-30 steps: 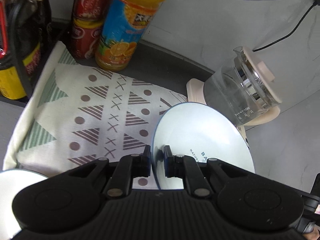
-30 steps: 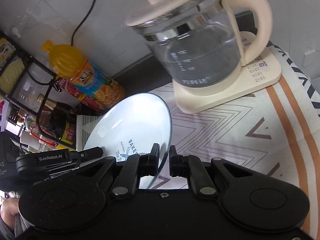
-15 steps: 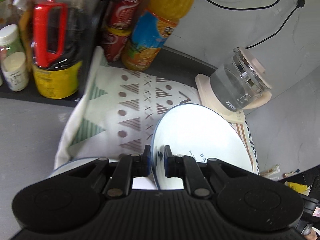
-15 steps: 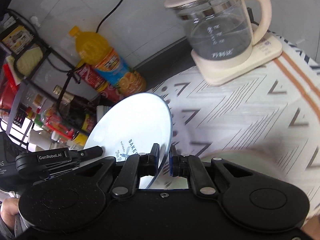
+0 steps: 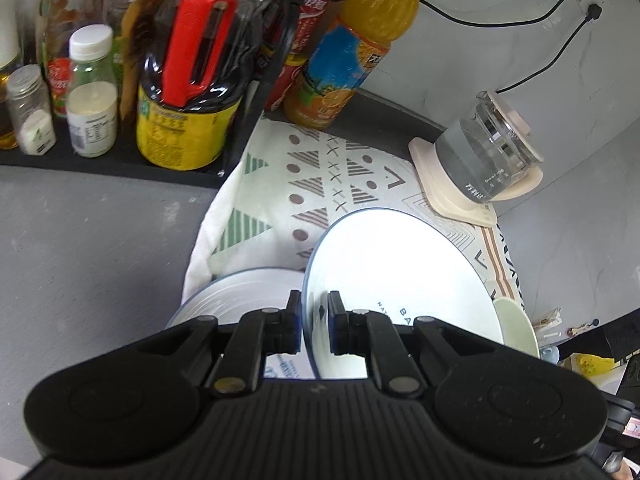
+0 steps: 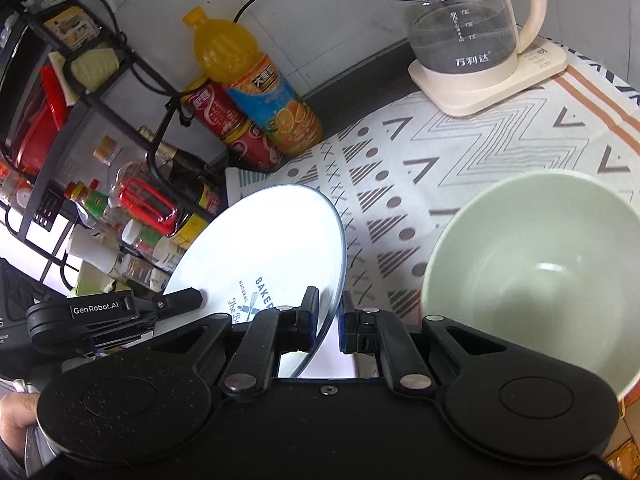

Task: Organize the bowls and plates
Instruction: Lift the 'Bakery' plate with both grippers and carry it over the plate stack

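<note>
Both grippers pinch the same white plate (image 5: pixel 400 276) by its blue rim, one on each side. In the left wrist view the left gripper (image 5: pixel 314 322) sits low in the centre of the frame, its two black fingers pressed together on the plate's near edge, and the plate fills the lower right of the frame, tilted up off the patterned cloth (image 5: pixel 320 176). To the lower left of it, a second white plate (image 5: pixel 240 296) lies on the cloth, partly hidden behind the gripper body. At the right edge of the held plate a pale green bowl (image 5: pixel 514 326) peeks out. A glass kettle (image 5: pixel 484 148) on its cream base stands on the cloth at mid right, an orange drink bottle (image 5: pixel 344 52) rises at top centre, and a black rack (image 5: pixel 112 160) of sauce bottles fills the upper left. In the right wrist view the right gripper (image 6: pixel 329 320) is clamped on the plate's rim at lower centre; the plate slants up toward the left, dark lettering showing on its face. The left gripper grips the far rim at the lower left of that frame. The green bowl sits on the cloth at the lower right, just beside the right gripper and apart from the plate. A hand (image 6: pixel 16 416) shows at the lower left edge.
</note>
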